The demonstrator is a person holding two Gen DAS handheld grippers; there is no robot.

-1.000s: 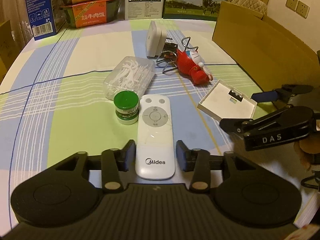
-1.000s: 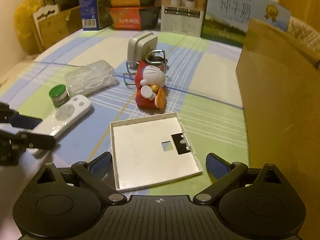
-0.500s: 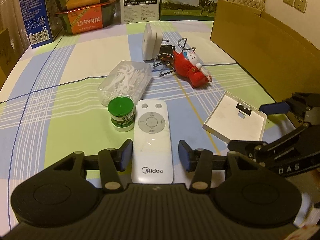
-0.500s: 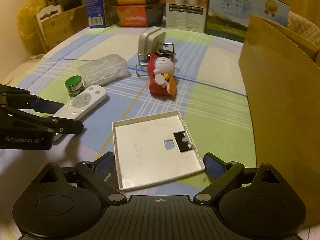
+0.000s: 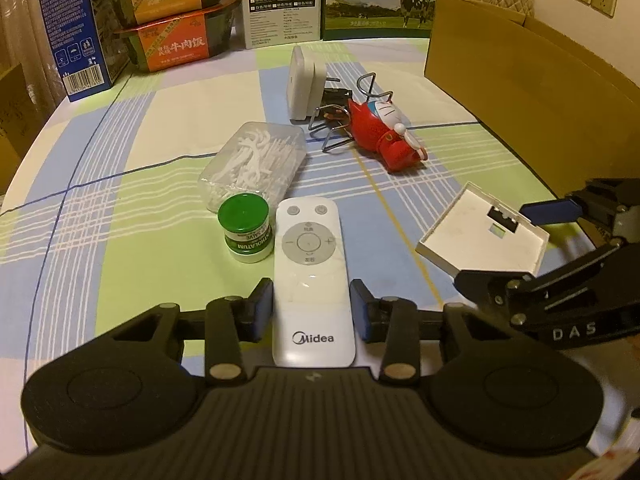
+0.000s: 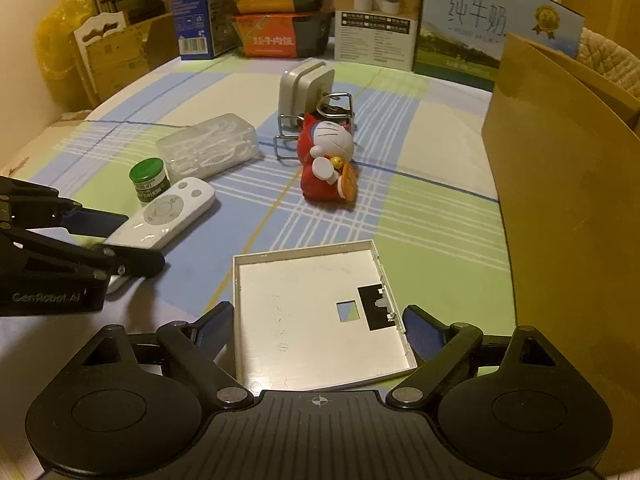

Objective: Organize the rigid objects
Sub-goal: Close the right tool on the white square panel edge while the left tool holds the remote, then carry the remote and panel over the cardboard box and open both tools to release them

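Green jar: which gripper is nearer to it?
Left. The left gripper straddles the remote right beside the green jar; the right gripper brackets the white tray, farther off.

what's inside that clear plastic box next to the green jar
The clear plastic box is packed with white floss picks, seen through its lid. What lies beneath that pile at the bottom is covered.

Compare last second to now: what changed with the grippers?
Both have just been closing. The left gripper narrowed onto the remote, fingers now at its sides. The right gripper narrowed around the white cover, fingers at its edges; contact can't be confirmed for either. Nothing lifted. The jar, floss box and red toy stayed put.
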